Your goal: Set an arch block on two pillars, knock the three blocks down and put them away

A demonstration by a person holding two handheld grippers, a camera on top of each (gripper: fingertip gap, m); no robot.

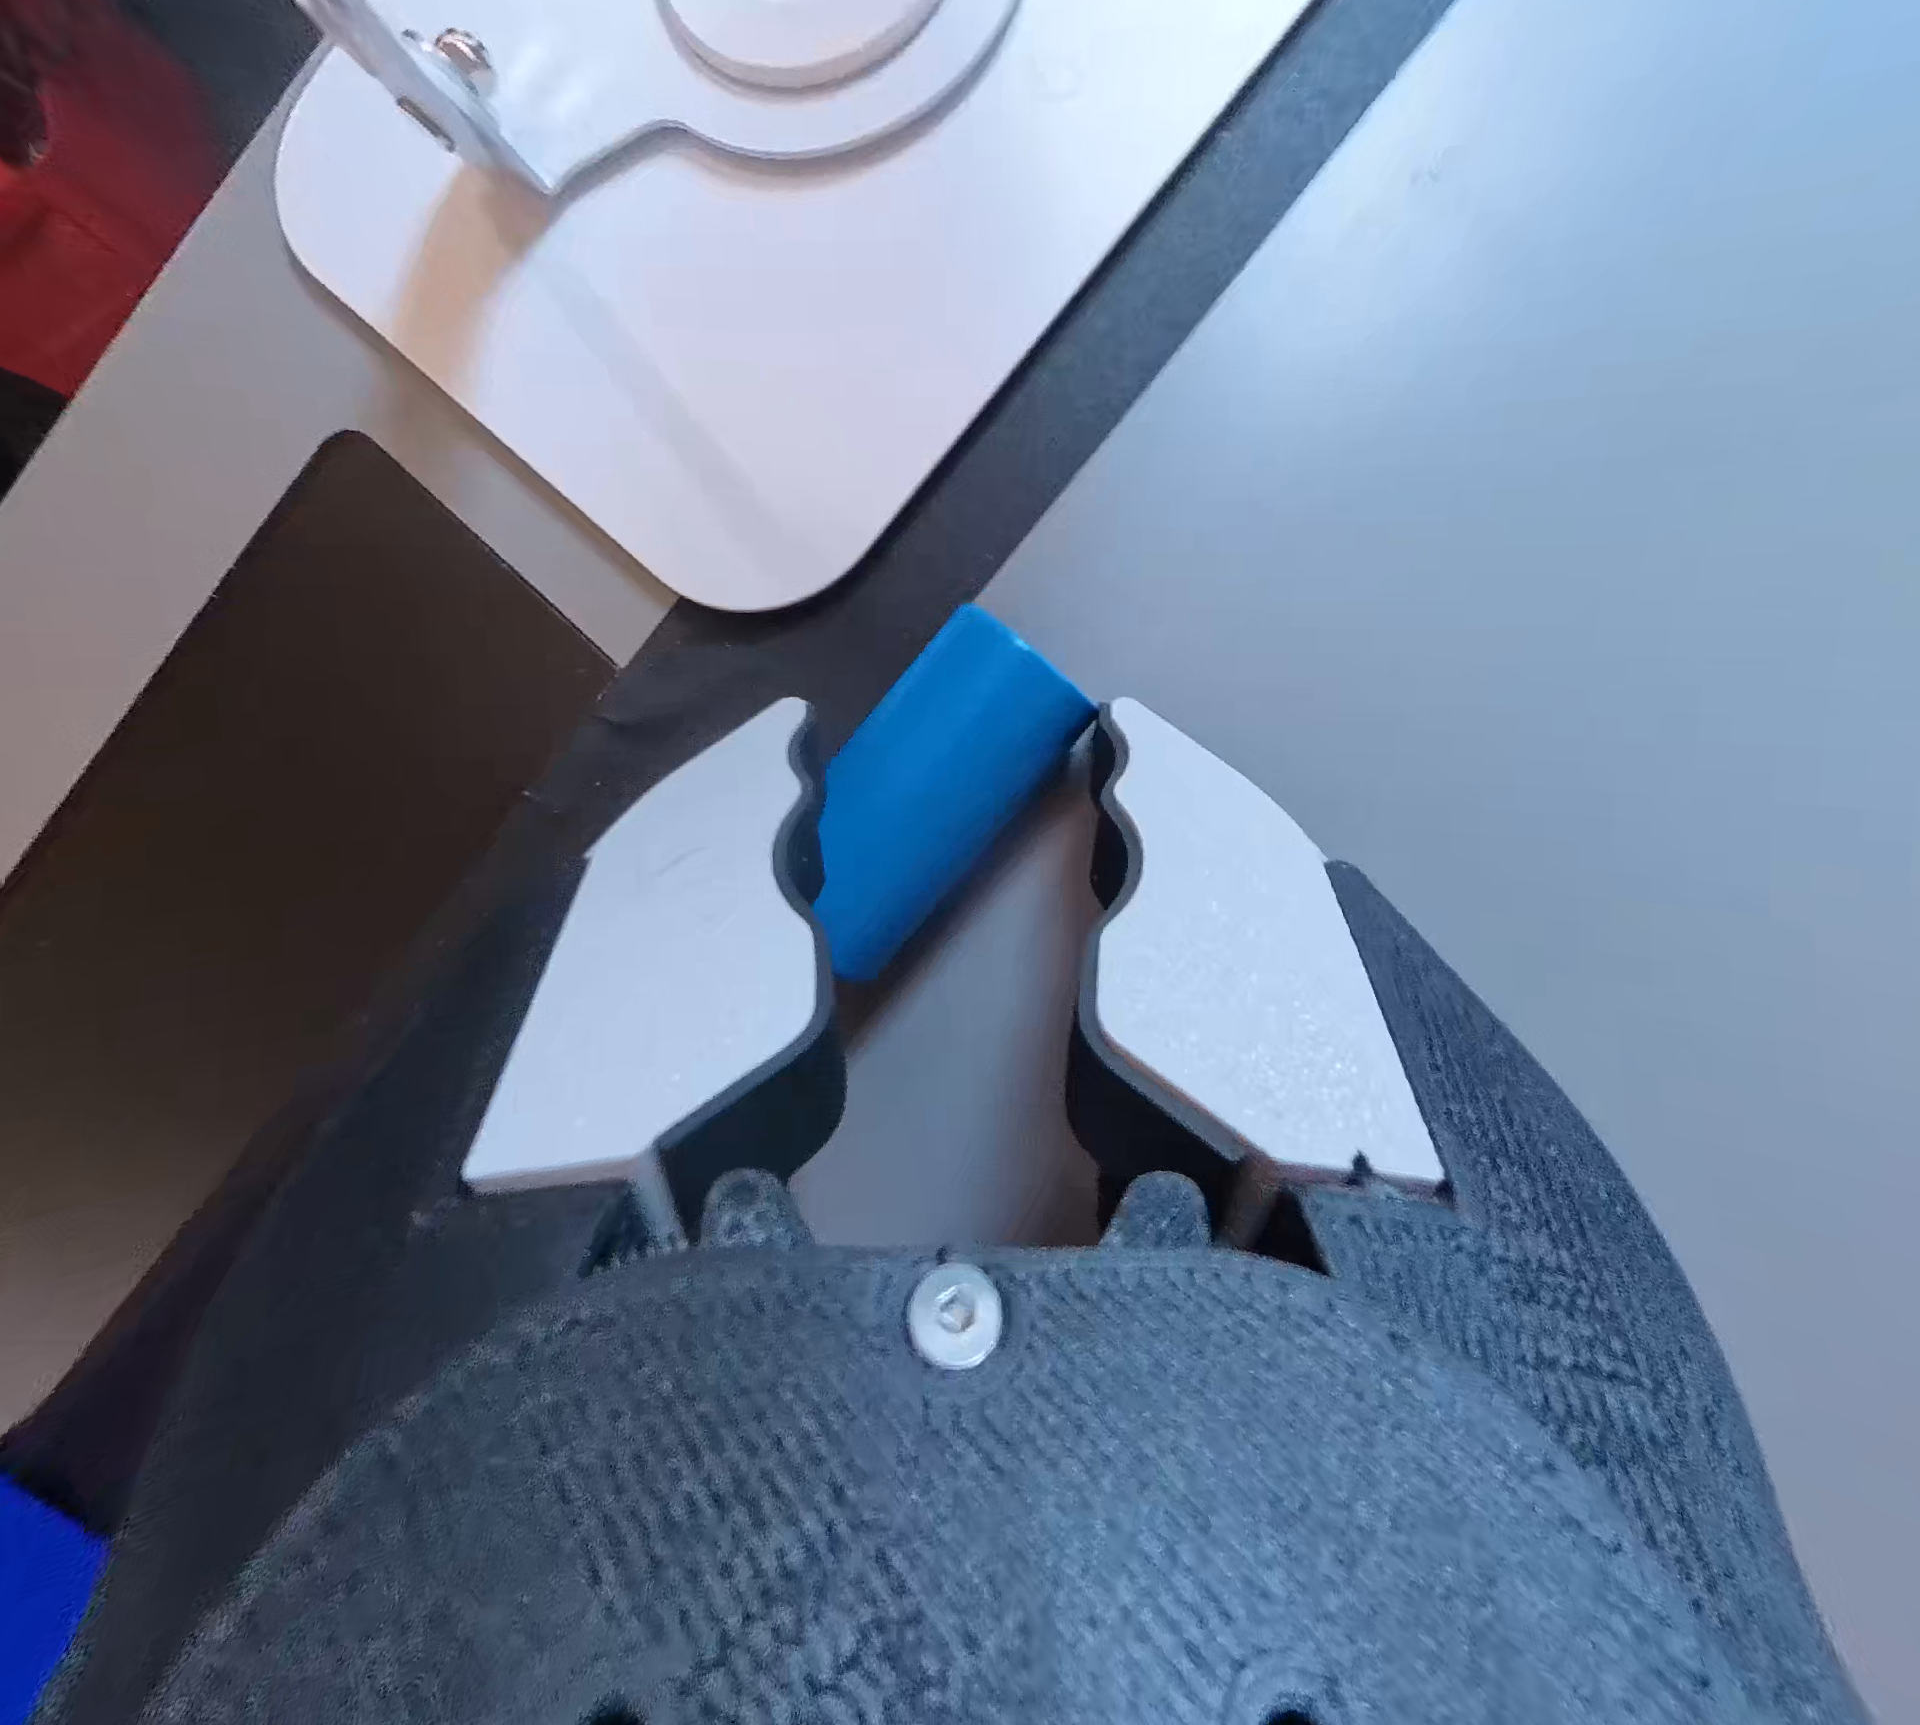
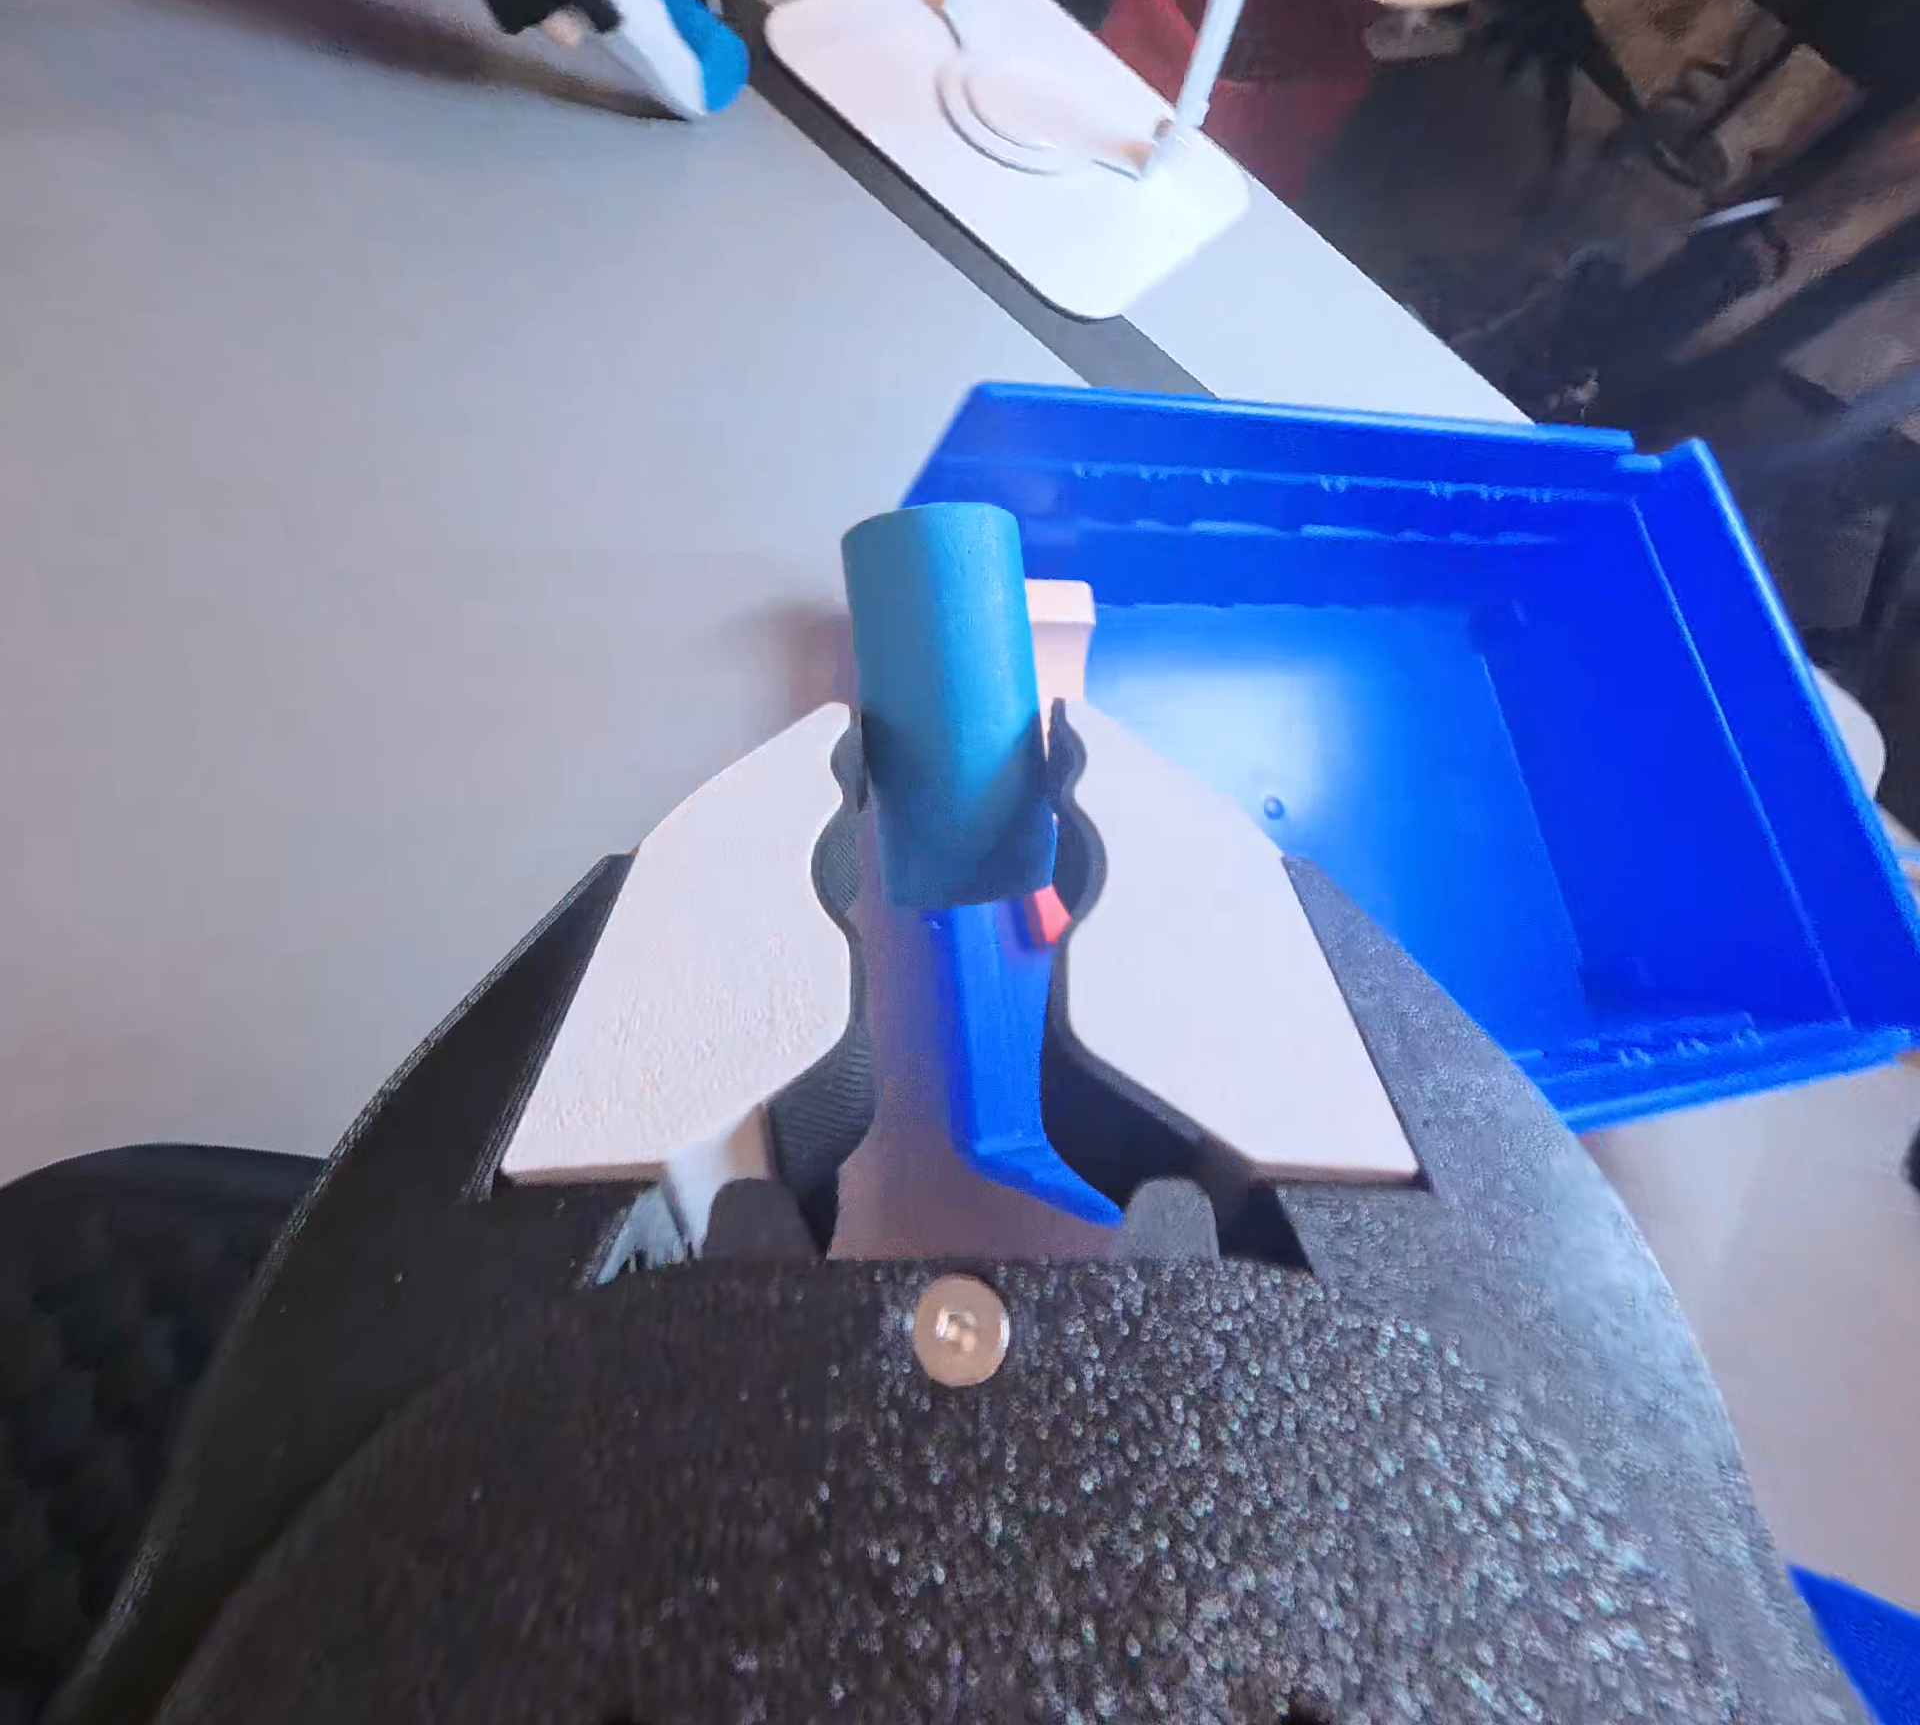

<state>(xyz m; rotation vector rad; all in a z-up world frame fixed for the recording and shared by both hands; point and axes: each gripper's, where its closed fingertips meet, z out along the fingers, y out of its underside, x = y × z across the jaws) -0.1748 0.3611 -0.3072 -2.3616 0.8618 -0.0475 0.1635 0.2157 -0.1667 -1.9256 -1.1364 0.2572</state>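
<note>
You have open grey table to your left. The blue bin blocks the right, and the white lamp base sits behind it.

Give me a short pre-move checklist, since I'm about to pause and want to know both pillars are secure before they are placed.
1. Right gripper shut on teal cylinder: ok.
2. Left gripper shut on blue cylinder: ok, though held askew.
3. Blue bin free of blocks: ok.
4. Arch block in view: cannot tell.
5. Grey table bare for placing: ok.
</note>
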